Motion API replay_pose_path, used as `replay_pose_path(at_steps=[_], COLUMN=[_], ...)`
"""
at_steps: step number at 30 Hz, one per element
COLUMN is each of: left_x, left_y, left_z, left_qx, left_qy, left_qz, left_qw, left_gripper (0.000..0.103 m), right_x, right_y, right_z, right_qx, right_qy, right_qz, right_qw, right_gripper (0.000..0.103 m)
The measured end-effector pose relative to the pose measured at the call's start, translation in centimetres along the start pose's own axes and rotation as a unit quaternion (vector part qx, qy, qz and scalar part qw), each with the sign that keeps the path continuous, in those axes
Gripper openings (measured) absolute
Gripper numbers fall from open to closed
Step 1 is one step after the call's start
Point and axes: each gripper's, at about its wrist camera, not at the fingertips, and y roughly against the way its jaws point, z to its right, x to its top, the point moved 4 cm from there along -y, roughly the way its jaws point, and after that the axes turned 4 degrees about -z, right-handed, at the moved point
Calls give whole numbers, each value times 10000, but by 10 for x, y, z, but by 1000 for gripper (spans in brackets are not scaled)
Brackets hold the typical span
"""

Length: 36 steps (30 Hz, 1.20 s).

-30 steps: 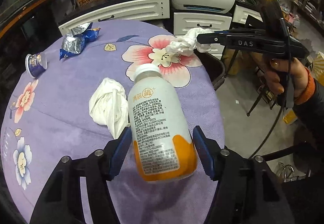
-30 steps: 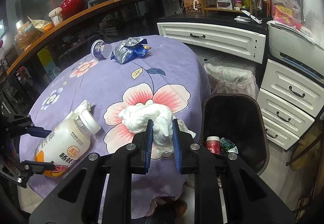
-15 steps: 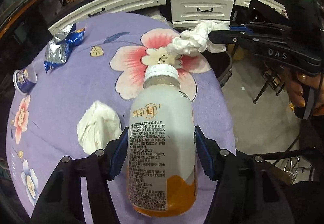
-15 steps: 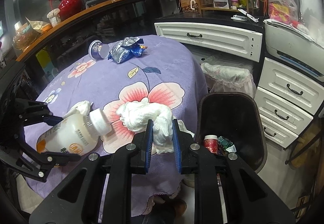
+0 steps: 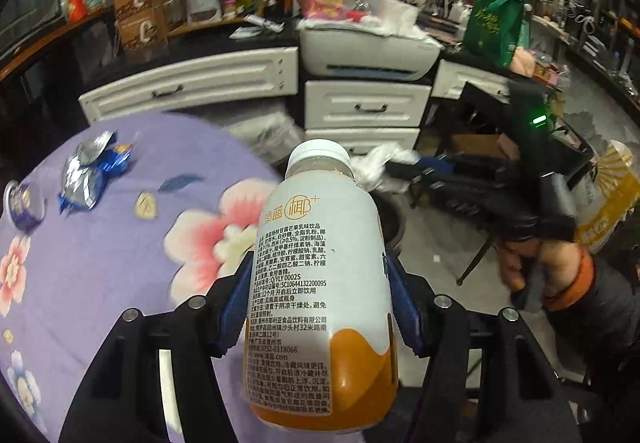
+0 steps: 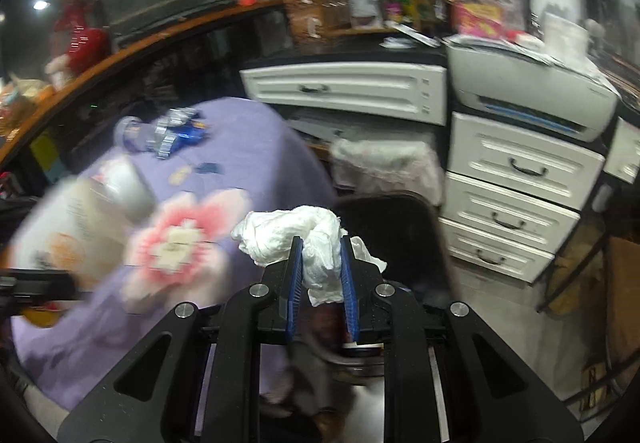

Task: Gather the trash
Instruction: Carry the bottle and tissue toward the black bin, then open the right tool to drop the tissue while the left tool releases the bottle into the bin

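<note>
Presently both hands are loaded and the collection is partway through. The left gripper [image 5: 320,307] has its jaws clamped on the body of a white and orange drink bottle [image 5: 320,283], cap pointing away, held clear above the near right part of the purple flowered worktop [image 5: 100,263]. The right gripper [image 6: 320,283] has its jaws pressed together on a crumpled white tissue [image 6: 308,239], carried off the worktop's right edge and above the dark waste bin [image 6: 400,219] that stands on the floor between the worktop and the white drawers [image 6: 512,199]. Neither item is released yet. What the bin already holds cannot be made out, since the view there is blurred and blocked. Outstanding on the far left of the worktop: a blue and silver foil wrapper [image 5: 90,175] and, just beside it, a small blue cup [image 5: 22,201] lying on its side. By this reading, two items are in transit and at least two remain to be fetched.
</note>
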Motion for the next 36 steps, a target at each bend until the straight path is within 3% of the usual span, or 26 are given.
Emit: replay_pose_path(at_steps=[8, 11, 14, 19, 25, 30, 36], left_x=[26, 28, 28, 31, 36, 35, 35], left_y=[-39, -59, -74, -104, -154, -197, -232], left_z=[40, 47, 50, 56, 66, 67, 64], left_qx=[-142, 13, 14, -21, 163, 416, 729], left_qy=[-70, -54, 18, 158, 374, 463, 474], left_qz=[66, 9, -67, -251, -485, -794, -964], left_qw=[9999, 10000, 10000, 9996, 9980, 9949, 9915], left_gripper=[61, 61, 61, 61, 61, 61, 61], right_x=[-30, -42, -51, -58, -66, -84, -102], right_y=[-86, -108, -116, -93, -40, -11, 16], right_z=[63, 79, 90, 103, 120, 135, 141], right_qx=[-345, -393, -481, -526, -1119, -1644, -1759], right_qy=[-704, -901, -1057, -1210, -1082, -964, -935], right_qz=[-680, -813, -836, -627, -245, -279, -179], right_qw=[9946, 9918, 9897, 9893, 9875, 9813, 9798], right_gripper=[20, 35, 37, 41, 57, 59, 59])
